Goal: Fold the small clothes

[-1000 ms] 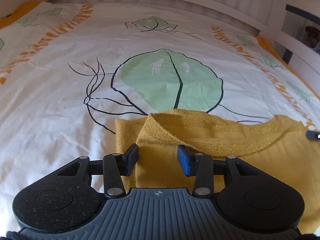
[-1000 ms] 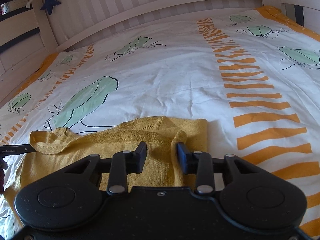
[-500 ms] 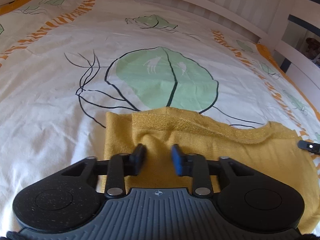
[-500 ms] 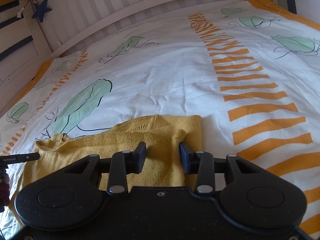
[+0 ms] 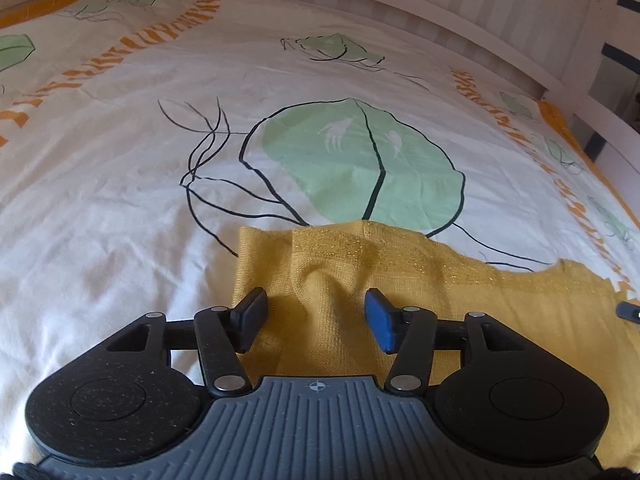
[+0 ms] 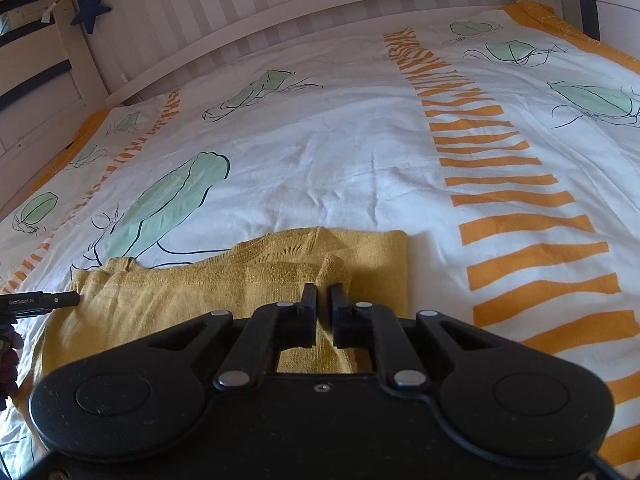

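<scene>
Working near to far, I had both grippers low over the yellow top [image 5: 500, 320], which lay on the bedspread [image 5: 120, 184] with its glittery neckline away from me. I judged the placement deliberate: one tool at each shoulder, so that the top's two sides could be lifted or folded together.

My left gripper [image 5: 316, 312] stood released, its jaws wide apart and straddling a raised ridge of knit; the pads were close to the cloth, but gripped nothing. My right gripper [image 6: 324, 300] was nearly clenched, with only a narrow slit between the jaws, right at the folded-in sleeve by the neckline. Whether cloth was pinched in that slit I could not tell, since the fingers hid the contact.

Beyond the top I saw only printed leaves and orange stripes, then the white bed rail [image 6: 320, 0] behind. I took the fold to be early, with the top mostly spread wide.
</scene>
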Motion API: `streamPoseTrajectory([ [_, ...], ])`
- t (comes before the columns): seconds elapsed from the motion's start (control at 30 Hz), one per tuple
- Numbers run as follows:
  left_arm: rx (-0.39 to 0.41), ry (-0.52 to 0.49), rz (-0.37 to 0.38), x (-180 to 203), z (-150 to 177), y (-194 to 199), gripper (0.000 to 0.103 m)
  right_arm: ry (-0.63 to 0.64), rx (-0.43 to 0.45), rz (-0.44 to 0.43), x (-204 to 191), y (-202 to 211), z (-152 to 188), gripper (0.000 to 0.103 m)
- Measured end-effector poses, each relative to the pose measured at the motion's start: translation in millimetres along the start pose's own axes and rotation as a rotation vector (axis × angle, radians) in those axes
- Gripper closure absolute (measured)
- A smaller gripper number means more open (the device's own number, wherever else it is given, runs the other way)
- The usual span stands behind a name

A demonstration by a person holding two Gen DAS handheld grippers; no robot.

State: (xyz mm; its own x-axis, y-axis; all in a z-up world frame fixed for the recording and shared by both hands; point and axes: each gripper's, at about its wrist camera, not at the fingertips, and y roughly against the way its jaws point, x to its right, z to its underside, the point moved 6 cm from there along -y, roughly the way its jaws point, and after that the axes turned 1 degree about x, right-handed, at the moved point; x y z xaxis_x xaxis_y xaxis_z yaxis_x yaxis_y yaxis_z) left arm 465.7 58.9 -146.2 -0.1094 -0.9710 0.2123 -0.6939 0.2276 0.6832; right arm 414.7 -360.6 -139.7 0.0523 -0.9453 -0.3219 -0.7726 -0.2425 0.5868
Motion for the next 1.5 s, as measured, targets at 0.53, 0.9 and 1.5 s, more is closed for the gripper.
streamPoseTrajectory([
  [0.53,0.124,-0.126,-0.058,25,-4,31,0.098,0.051,0.066,0.032,-10,15,-9,0.094],
  [0.9,0.075,-0.115,-0.125,13,-1,7,0.095,-0.012,0.090,0.124,13,-7,-26,0.094],
  [1.5,0.019,-0.174,-0.141,27,-7,45,0.055,0.133,0.039,0.159,-20,27,-22,0.027],
])
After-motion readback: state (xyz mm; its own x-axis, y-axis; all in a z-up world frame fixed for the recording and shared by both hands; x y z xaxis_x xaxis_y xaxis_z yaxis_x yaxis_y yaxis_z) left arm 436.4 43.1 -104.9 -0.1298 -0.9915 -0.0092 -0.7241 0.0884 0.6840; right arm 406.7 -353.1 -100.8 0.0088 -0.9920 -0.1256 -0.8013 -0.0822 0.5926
